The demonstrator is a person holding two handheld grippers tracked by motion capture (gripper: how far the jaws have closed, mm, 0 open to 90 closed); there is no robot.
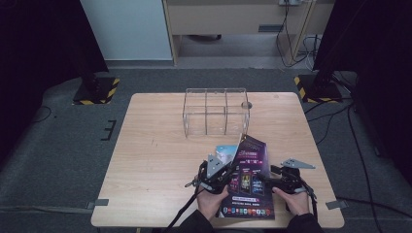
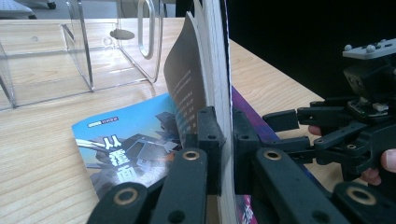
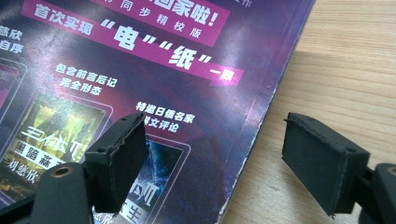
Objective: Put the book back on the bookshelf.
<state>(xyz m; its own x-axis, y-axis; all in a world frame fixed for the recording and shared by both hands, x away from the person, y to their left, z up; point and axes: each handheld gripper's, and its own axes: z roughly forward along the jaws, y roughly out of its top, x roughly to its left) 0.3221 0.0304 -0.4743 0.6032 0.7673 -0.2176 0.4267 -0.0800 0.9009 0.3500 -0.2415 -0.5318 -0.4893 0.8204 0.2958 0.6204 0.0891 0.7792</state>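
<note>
— Where are we with it?

— My left gripper (image 2: pixel 223 154) is pinching the purple magazine (image 1: pixel 250 182) by its edge, lifting it near the table's (image 1: pixel 155 145) front edge. My right gripper (image 3: pixel 212 161) is spread wide astride its other edge, gripping nothing.

— And what's left?

— I'd say the clear organizer (image 1: pixel 216 112) at the back edge isn't filled yet. Glossy purple cover, pages fanning; a blue booklet (image 2: pixel 130 149) lies beneath.

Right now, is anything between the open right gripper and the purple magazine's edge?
Nothing visible. The right gripper has its jaws open astride the purple magazine edge, bare table beside it. The left gripper already clamps the magazine.
</note>
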